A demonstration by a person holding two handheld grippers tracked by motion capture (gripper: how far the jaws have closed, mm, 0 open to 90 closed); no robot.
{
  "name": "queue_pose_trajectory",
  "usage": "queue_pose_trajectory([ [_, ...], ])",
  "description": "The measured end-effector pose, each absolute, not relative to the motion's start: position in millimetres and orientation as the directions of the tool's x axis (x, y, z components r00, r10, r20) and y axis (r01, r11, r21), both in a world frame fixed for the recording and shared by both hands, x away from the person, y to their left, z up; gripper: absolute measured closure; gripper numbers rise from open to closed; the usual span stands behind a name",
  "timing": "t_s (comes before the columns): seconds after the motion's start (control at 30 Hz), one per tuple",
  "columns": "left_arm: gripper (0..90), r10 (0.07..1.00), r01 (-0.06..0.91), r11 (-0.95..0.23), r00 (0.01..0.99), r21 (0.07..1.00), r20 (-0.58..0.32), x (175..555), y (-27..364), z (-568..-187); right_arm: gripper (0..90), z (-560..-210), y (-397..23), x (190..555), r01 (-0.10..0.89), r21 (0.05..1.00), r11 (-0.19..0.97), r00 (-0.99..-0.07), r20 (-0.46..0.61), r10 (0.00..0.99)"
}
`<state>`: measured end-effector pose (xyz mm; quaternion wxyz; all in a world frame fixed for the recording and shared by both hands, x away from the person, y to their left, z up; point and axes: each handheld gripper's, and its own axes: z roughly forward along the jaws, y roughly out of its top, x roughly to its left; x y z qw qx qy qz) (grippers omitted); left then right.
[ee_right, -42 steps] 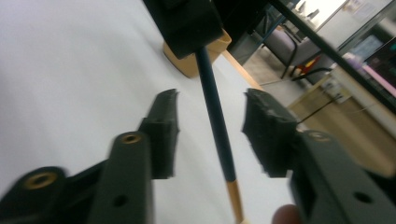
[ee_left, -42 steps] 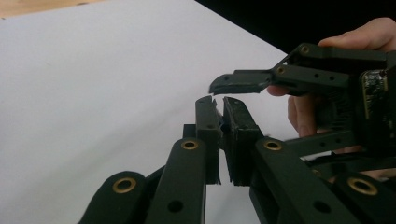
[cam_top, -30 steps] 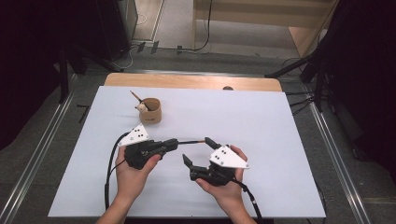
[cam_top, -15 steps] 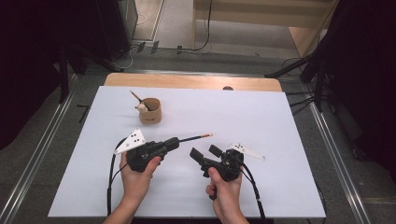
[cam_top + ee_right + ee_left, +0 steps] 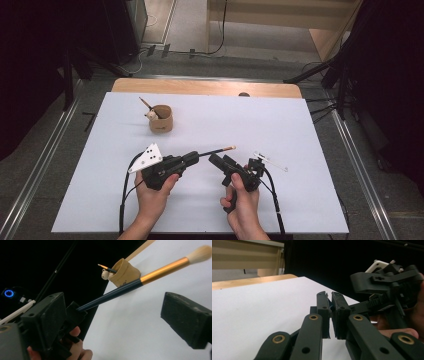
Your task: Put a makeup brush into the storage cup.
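Left claw (image 5: 192,159) clamped on brush (image 5: 216,151), bristle tip pointing right, just above right claw (image 5: 220,162); right claw wide, just been closing, nothing between. White bench (image 5: 300,130), tan cup (image 5: 161,119) behind, dark room.

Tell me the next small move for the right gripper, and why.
Probably ease the right gripper toward the brush and bring its open jaws around the handle. The left gripper is shut on the dark end, the bristle tip juts toward the right gripper, and nothing sits between its jaws yet.
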<state>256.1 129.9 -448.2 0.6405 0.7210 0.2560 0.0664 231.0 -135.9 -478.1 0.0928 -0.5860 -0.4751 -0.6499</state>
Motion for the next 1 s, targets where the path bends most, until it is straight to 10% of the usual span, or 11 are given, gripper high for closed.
queue_pose_trajectory([
  [1.0, 86.3, 0.414, 0.249, -0.086, 0.889, 0.965, -0.193, 250.1, 122.0, -450.0, 71.8, -501.1, -162.4, 242.5, 0.682, 0.34, -0.647, -0.292, 0.938, 0.185],
])
